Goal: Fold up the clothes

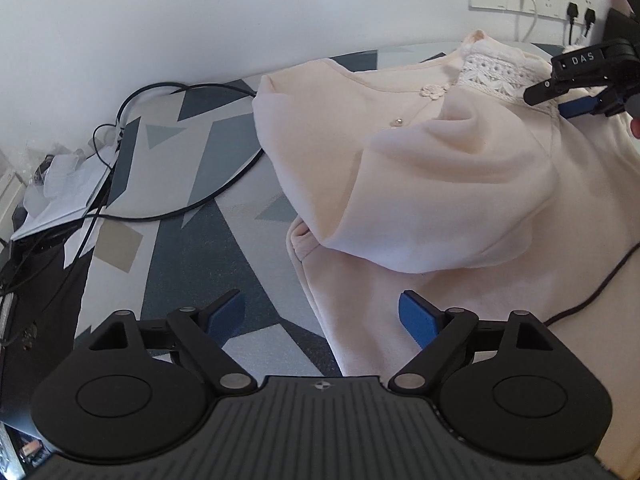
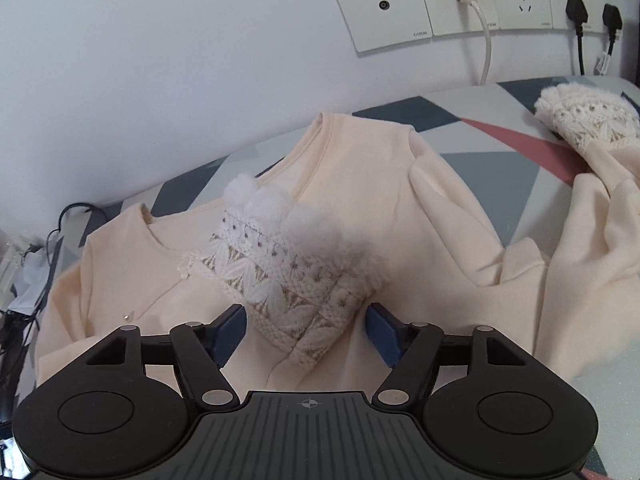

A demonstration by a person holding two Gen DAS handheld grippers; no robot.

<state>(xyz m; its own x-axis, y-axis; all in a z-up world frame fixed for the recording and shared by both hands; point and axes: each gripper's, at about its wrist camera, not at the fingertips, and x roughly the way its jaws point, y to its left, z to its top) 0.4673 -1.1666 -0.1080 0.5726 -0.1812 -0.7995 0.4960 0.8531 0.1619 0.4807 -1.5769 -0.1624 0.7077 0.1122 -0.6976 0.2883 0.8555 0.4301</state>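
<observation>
Cardigan [image 1: 460,184] sleeve folded across; both tongs [image 1: 320,316] [image 2: 306,330] spread wide.

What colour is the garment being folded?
Pale peach-cream garment, with white lace cuffs; right wrist view shows it best.

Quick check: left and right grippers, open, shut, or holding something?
Left gripper: open, holding nothing, over the cardigan's edge.
Right gripper: open, fingers either side of the lace cuff, not clamped.
</observation>
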